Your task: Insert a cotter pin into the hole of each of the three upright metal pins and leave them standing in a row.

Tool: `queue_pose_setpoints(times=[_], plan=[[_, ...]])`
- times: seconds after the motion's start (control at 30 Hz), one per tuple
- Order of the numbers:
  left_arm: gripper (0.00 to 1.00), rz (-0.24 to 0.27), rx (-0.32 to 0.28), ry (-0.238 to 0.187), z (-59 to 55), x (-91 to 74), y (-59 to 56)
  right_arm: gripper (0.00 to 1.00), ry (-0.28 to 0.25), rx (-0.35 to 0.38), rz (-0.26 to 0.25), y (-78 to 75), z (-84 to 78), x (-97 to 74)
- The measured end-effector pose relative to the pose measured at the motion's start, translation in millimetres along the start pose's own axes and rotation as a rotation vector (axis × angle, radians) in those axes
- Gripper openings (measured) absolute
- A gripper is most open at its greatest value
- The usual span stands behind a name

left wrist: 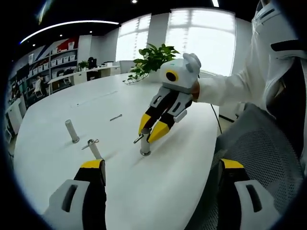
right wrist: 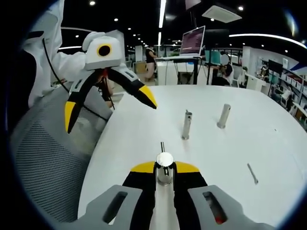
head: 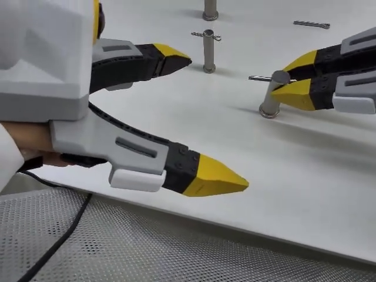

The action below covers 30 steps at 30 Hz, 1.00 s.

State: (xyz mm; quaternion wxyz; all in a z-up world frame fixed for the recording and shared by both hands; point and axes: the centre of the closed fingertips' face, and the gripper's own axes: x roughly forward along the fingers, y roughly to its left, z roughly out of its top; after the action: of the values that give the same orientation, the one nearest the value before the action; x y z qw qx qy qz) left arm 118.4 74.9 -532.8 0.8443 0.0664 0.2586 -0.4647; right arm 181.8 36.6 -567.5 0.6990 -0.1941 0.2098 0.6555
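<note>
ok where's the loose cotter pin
In the head view the loose cotter pin lies on the table, upper right, beyond the right gripper and its metal pin.

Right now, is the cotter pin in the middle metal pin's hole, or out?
In. The cotter pin crosses through the middle metal pin near its top and sticks out on both sides.

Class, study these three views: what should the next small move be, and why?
Probably open the right gripper and let go of the near metal pin. A cotter pin already sticks through it, and the middle pin carries one too. The far pin looks bare, and a loose cotter pin lies waiting beyond.
</note>
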Motion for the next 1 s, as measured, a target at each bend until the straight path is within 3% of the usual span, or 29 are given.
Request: queue_pose_setpoints(times=[0.17,0.63,0.73,0.83,1.0], plan=[[0.97,0.004,-0.002,0.007,-0.4,-0.9,0.3,0.07,-0.017,0.032,-0.031,-8.8,5.3,-1.7],[0.99,0.024,-0.040,0.041,-7.9,-5.8,2.7,0.07,-0.004,-0.026,-0.087,-51.8,17.2,5.4],[0.99,0.049,-0.025,0.012,-3.6,-8.4,6.8,0.07,-0.007,-0.003,-0.107,-60.4,15.9,5.5],[0.99,0.055,-0.030,-0.014,1.8,-11.3,9.0,0.07,-0.022,0.012,-0.093,-61.6,15.6,9.0],[0.99,0.063,-0.027,-0.010,2.1,-12.8,11.2,0.07,-0.025,0.018,-0.081,-62.6,16.0,12.7]])
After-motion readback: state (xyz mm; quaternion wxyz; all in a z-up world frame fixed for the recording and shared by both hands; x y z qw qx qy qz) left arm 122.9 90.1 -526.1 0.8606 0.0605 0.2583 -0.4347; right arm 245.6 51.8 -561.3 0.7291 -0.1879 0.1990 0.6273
